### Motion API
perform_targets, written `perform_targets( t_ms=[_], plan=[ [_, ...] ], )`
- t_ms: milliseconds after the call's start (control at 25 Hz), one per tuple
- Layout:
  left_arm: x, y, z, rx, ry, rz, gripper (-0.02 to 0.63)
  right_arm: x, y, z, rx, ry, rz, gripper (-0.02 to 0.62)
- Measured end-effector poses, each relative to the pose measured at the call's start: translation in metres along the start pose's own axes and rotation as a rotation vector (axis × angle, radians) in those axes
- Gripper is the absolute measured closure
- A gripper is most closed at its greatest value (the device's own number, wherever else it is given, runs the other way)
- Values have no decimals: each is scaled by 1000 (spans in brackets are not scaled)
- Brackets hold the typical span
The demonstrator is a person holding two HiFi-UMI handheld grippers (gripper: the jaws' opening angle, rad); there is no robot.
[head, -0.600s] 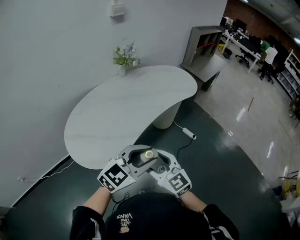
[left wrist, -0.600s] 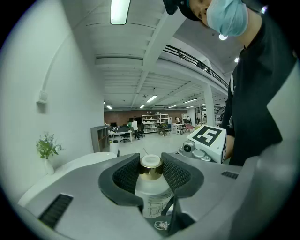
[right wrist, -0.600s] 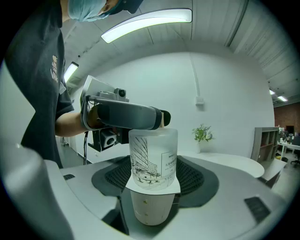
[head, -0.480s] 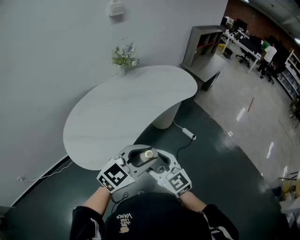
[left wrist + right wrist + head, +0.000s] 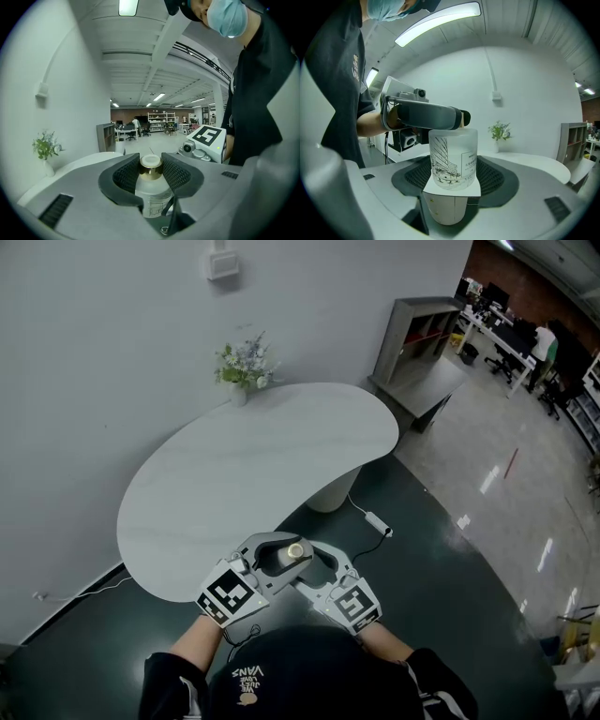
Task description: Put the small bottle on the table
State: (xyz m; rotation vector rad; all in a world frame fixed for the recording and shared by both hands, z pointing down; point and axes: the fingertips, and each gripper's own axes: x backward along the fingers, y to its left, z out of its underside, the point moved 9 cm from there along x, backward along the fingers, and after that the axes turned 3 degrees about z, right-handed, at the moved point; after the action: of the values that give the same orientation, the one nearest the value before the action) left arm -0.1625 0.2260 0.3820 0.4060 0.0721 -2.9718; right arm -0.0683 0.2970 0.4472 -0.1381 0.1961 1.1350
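Observation:
The small bottle (image 5: 294, 550) is frosted clear glass with a gold cap and a printed label. It hangs over the dark floor, just short of the white table (image 5: 244, 474). My left gripper (image 5: 281, 555) is shut on the cap and neck, with a ribbed pad on each side in the left gripper view (image 5: 151, 169). The bottle's body (image 5: 453, 157) stands between the wide-spread jaws of my right gripper (image 5: 454, 180), which comes in from the right (image 5: 316, 570). Its pads stand off the glass.
A vase of flowers (image 5: 242, 371) stands at the table's far edge by the white wall. A cable with a power strip (image 5: 378, 521) lies on the floor beside the table's pedestal. A grey shelf unit (image 5: 412, 334) stands further right. People work at desks far off.
The head view has shifted a little, so the table sits slightly lower and further left in the picture. Both grippers and the bottle keep the same pose.

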Motion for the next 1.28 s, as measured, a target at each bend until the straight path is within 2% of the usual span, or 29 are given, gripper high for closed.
perform_targets(
  t_ms=[360, 600, 880, 1280],
  plan=[
    [-77, 50, -10, 44, -12, -85, 445, -5, -102, 5, 28, 23, -84, 331],
    [-114, 70, -13, 53, 5, -120, 445, -8, -146, 10, 34, 32, -121, 331],
    [-132, 113, -12, 57, 25, -113, 445, -35, -182, 11, 13, 32, -124, 331],
    [-129, 197, -6, 50, 34, -109, 445, -107, -224, -3, 22, 30, -121, 331]
  ],
)
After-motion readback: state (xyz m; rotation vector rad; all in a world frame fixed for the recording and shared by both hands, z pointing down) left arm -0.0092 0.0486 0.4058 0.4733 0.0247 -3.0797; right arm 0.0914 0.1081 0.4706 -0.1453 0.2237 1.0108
